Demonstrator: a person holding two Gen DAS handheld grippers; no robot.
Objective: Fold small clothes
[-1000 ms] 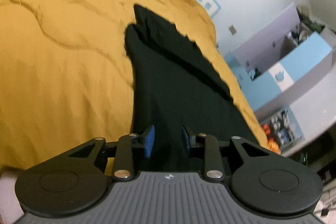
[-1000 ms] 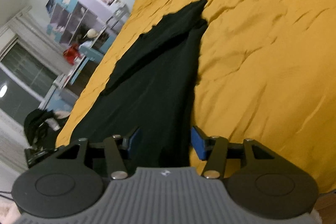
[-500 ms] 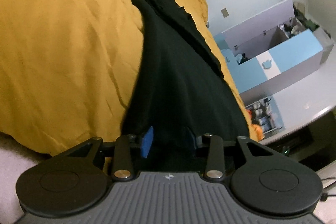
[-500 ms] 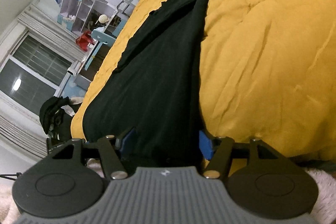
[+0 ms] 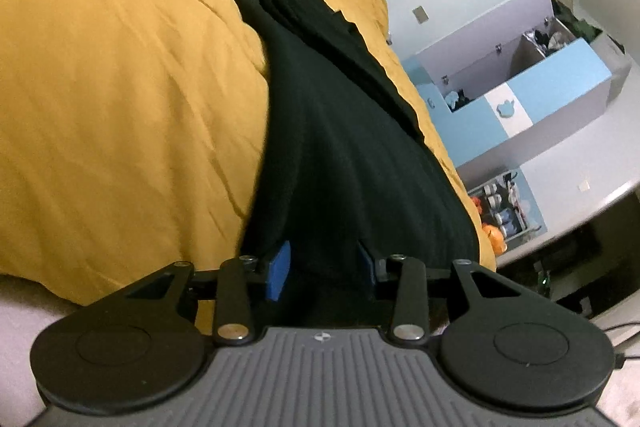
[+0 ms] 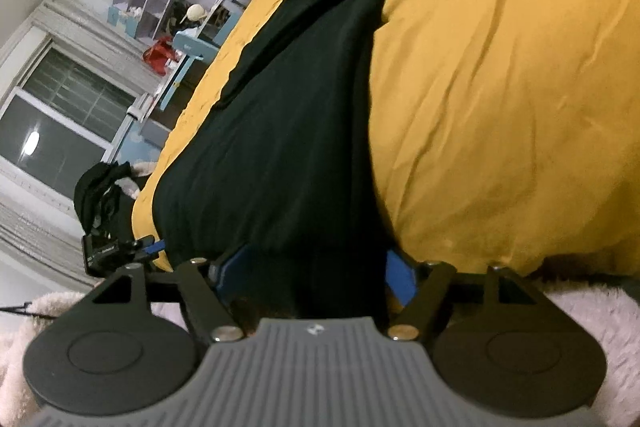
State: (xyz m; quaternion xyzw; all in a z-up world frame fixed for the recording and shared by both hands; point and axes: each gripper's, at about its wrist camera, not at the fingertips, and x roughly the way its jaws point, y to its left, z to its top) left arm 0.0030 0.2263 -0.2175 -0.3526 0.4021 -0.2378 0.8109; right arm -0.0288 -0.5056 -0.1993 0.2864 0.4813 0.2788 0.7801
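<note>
Two grippers meet at the near edge of a bed covered in a mustard-yellow duvet [image 5: 120, 99], where a long black garment [image 5: 340, 155] lies stretched from the near edge toward the far end, narrowing to a bunched tip. One long side of it carries a folded, ragged-edged layer. Past the bed, the left wrist view shows a white wall and a pale blue and grey storage unit [image 5: 532, 95] with cluttered shelves beneath it. In the right wrist view there are a window [image 6: 60, 123] with a dark pane, cubby shelves [image 6: 160, 3], a red bag [image 6: 160, 55] and a dark heap of clothing [image 6: 100, 187] on the floor side. A fluffy pale rug [image 6: 580, 307] lies under the near edge.

The left gripper [image 5: 323, 267] has its fingers about half apart, the garment's near hem lying between the blue pads [image 5: 280, 267] with no clear squeeze on it. The right gripper [image 6: 316, 277] has its fingers spread wide and opening, the cloth's near end hanging loose between them; neither pad presses it.
</note>
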